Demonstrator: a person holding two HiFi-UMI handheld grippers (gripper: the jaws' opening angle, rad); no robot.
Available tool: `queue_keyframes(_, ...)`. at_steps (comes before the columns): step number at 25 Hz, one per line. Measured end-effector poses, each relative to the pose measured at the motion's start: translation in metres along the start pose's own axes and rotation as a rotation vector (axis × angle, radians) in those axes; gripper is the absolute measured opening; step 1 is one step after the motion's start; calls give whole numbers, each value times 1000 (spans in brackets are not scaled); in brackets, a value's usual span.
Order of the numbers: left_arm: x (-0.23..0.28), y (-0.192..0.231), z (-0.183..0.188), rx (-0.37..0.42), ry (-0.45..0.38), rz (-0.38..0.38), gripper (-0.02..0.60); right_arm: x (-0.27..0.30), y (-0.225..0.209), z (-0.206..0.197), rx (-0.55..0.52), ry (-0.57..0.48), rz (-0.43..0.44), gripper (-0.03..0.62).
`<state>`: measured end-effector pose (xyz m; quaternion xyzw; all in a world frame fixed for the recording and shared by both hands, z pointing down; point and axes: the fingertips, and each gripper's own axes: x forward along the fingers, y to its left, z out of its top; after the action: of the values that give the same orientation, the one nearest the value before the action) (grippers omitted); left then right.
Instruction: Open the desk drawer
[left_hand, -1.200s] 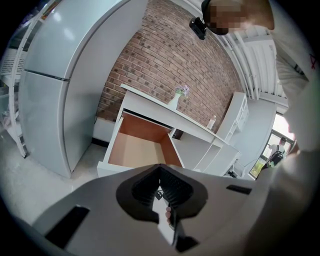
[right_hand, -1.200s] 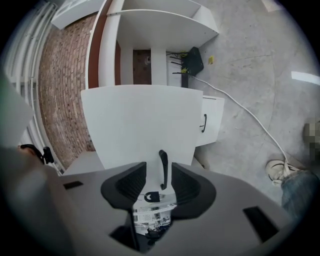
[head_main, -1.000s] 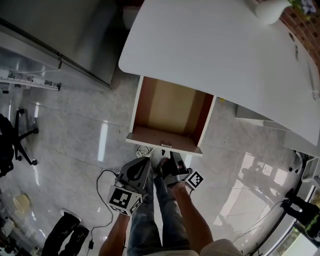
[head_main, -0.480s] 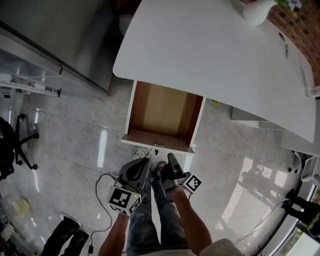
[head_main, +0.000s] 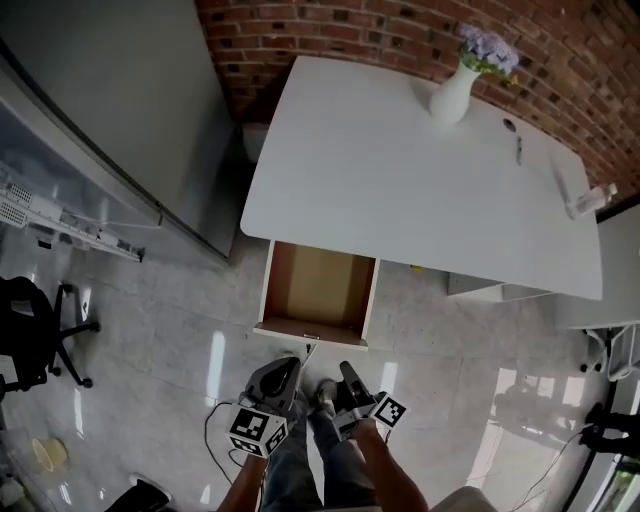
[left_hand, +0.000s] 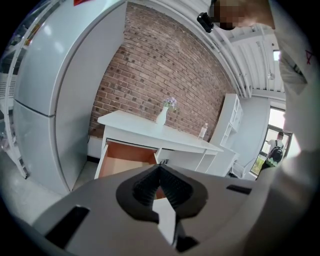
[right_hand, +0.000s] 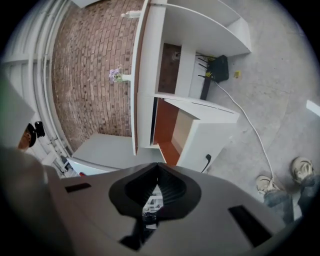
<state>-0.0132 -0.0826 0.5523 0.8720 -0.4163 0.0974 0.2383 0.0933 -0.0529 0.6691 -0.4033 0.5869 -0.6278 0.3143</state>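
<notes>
Drawer stands pulled out from under the front edge of the white desk, brown interior exposed, as in both earlier frames. Its white front panel carries a small dark handle.

Left gripper: jaws together, nothing between the pads. Right gripper: jaws have just been closing and now meet, with nothing between them. Neither gripper touches the drawer.

Changes against the earlier frames:
- A second ago the grippers sat just below the drawer front. A wider strip of tiled floor now separates them from it.
- The head view now takes in the whole desk top, which was cropped before.
- A brick wall behind the desk has come into view.
- A white vase with purple flowers, seen only in part before, now shows in full near the desk's far edge.

The person's legs show between the two grippers. A black office chair stands well to the left.
</notes>
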Motion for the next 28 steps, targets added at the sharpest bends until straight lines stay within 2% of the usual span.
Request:
queue_keyframes(2, -3, -2, 19, 26, -18, -1, 12, 5, 20, 7, -76, 30, -17, 17)
queue_keyframes(5, -23, -13, 37, 42, -20, 8, 12, -11, 48, 15, -293, 91, -96, 17)
queue_keyframes(11, -59, -25, 79, 67, -48, 41, 12, -15, 147, 22, -715, 164, -52, 17)
queue_keyframes(15, -77, -43, 110, 73, -89, 43, 12, -25, 195, 11, -1016, 220, -50, 17)
queue_keyframes(18, -85, -57, 128, 96, -116, 32, 12, -32, 229, 4, -1224, 224, -42, 17)
queue_keyframes(25, -102, -89, 139, 133, -132, 17, 12, -65, 278, -16, -1469, 211, -17, 17)
queue_keyframes(28, -104, -99, 144, 146, -148, 11, 12, -74, 292, -19, -1522, 189, -6, 17)
